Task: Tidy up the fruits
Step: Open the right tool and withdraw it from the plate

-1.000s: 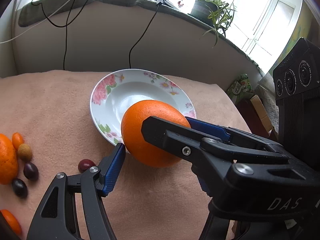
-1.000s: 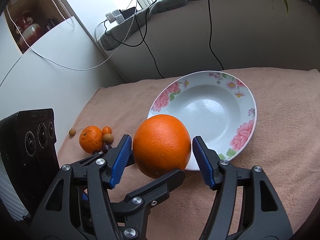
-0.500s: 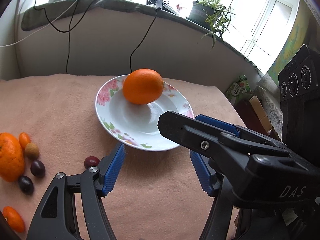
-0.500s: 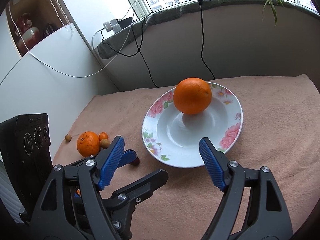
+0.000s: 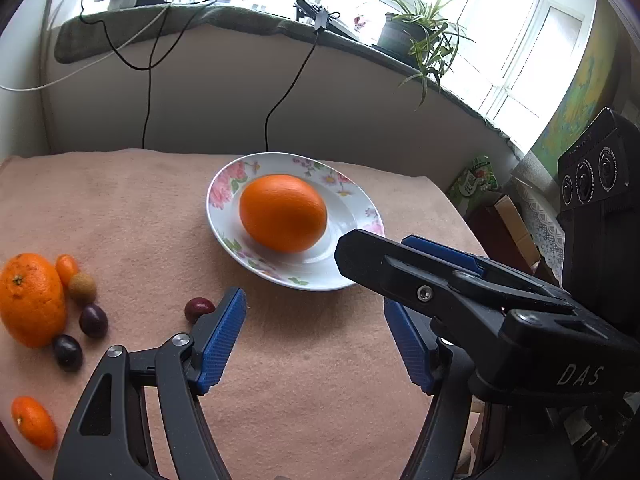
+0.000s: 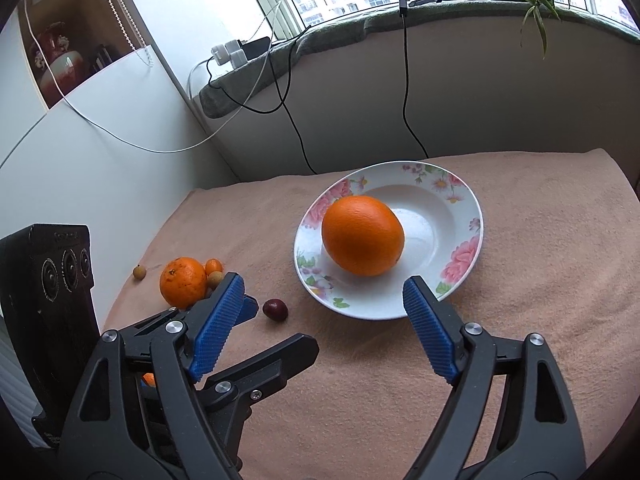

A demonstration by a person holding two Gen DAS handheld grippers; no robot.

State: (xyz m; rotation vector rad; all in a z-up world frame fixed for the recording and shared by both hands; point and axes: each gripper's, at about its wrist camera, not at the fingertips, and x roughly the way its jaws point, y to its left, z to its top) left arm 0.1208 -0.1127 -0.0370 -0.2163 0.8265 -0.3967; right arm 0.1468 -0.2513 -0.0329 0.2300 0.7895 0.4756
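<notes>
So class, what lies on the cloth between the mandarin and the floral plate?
In the right wrist view, one dark red fruit lies between the mandarin and the floral plate.

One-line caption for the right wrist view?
Open right tongs short of a floral plate holding an orange.

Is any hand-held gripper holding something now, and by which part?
Nothing is held. The left hand-held gripper and right hand-held gripper are open; the orange lies on the plate.
</notes>
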